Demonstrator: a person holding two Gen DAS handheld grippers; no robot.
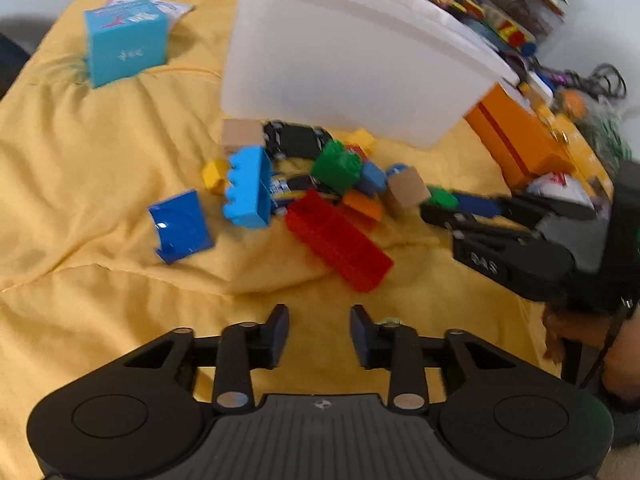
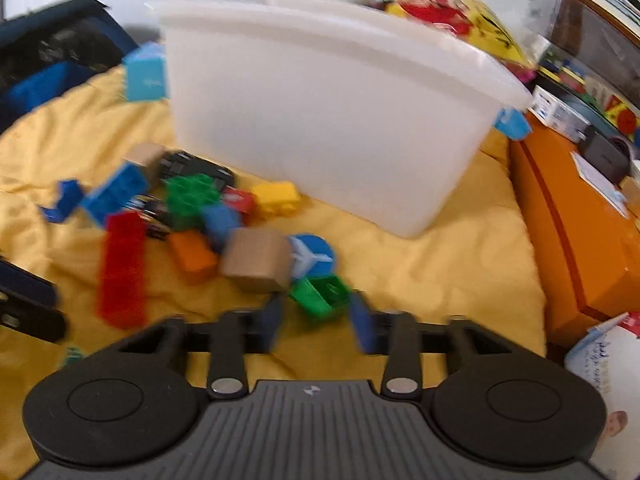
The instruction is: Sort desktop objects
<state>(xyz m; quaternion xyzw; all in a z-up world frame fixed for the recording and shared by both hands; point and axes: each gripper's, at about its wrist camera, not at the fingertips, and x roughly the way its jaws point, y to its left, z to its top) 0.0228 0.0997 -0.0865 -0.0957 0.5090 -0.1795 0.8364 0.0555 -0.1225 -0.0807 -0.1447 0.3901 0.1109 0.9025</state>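
Note:
A heap of toy bricks lies on a yellow cloth (image 1: pixel 100 160) in front of a tall white plastic bin (image 1: pixel 340 60) (image 2: pixel 320 120). In it are a long red brick (image 1: pixel 340 240) (image 2: pixel 122 268), a light blue brick (image 1: pixel 248 188), a larger green brick (image 1: pixel 338 164) and a beige cube (image 1: pixel 406 190) (image 2: pixel 256 260). My right gripper (image 2: pixel 316 318) (image 1: pixel 442 206) reaches in from the right, its jaws shut on a small green brick (image 2: pixel 320 296) (image 1: pixel 442 198) at the heap's near right edge. My left gripper (image 1: pixel 320 330) is open over bare cloth, short of the red brick.
A cyan box (image 1: pixel 124 48) stands at the far left and an orange box (image 1: pixel 516 140) (image 2: pixel 580 220) to the right of the bin. Books and clutter crowd the far right. A white packet (image 2: pixel 600 380) lies near right. A person's hand (image 1: pixel 624 360) holds the right gripper.

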